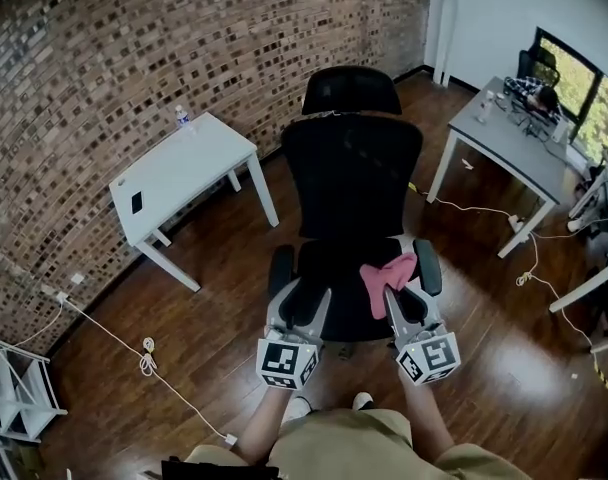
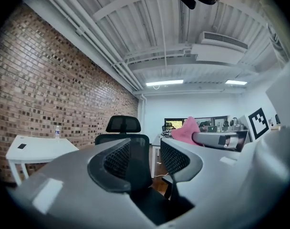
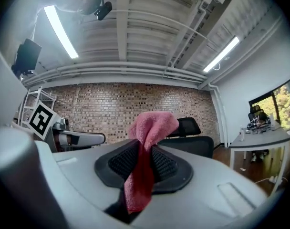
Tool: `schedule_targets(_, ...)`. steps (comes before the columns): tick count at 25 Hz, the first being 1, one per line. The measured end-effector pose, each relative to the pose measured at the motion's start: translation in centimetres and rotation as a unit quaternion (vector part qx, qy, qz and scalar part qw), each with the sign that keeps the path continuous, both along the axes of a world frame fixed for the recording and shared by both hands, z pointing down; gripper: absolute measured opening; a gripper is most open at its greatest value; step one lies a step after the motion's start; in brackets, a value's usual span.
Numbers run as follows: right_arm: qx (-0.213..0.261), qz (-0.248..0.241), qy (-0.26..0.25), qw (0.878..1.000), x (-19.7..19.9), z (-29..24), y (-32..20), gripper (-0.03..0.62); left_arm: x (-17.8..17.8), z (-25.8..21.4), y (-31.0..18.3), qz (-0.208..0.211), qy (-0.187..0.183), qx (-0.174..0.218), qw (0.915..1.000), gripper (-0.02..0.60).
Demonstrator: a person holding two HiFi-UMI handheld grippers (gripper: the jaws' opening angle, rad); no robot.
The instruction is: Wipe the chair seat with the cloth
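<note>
Gripping a pink cloth (image 3: 151, 124), right gripper (image 3: 145, 156): fingers (image 3: 164, 164) clamped on the cloth's middle, one ribbed black pad on each side of it. One bunched end of the cloth stands above the fingertips. The darker end hangs down between the fingers toward the camera.

Left gripper (image 2: 146, 154): fingers (image 2: 116, 159) parted by a moderate gap, nothing between them and touching nothing. The black chair back shows through the gap.

Position, head view: both grippers lie side by side at lower centre of the frame, marker cubes nearest the person. The left one is at the lower left edge of the chair seat (image 1: 329, 268), the right one at its lower right edge. The cloth pokes out past the right fingertips, over the right front part of the seat and just beside the armrest (image 1: 427, 266) on that side. Whether the cloth touches the seat cannot be told.

Chair (image 1: 352, 168): black office type with mesh back and headrest, centre of frame, on a dark wooden floor (image 1: 234, 298).

White bench (image 1: 179, 173): upper left of frame, near the brick wall (image 1: 84, 68), carrying a small bottle (image 1: 182, 118) and a flat dark item (image 1: 137, 202).

Grey bench (image 1: 509, 138): upper right of frame, well apart from the chair.
</note>
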State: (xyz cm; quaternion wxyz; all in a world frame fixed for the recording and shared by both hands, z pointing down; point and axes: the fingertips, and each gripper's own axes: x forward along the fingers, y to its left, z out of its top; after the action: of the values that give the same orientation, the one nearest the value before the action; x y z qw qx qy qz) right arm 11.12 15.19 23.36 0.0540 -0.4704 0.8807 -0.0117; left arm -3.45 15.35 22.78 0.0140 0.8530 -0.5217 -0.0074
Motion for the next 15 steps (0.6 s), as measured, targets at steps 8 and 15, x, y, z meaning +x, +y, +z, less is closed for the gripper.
schedule_targets(8,0.016,0.009,0.025,1.000,-4.3,-1.3,1.3,0.081,-4.9,-0.4,1.5,-0.012,0.011,0.013,0.9998,0.163)
schedule_targets(15,-0.040,0.051,0.059,0.996,-4.4,1.5,1.0,0.081,-6.4,1.9,1.9,-0.025,-0.008,-0.018,0.9995,0.211)
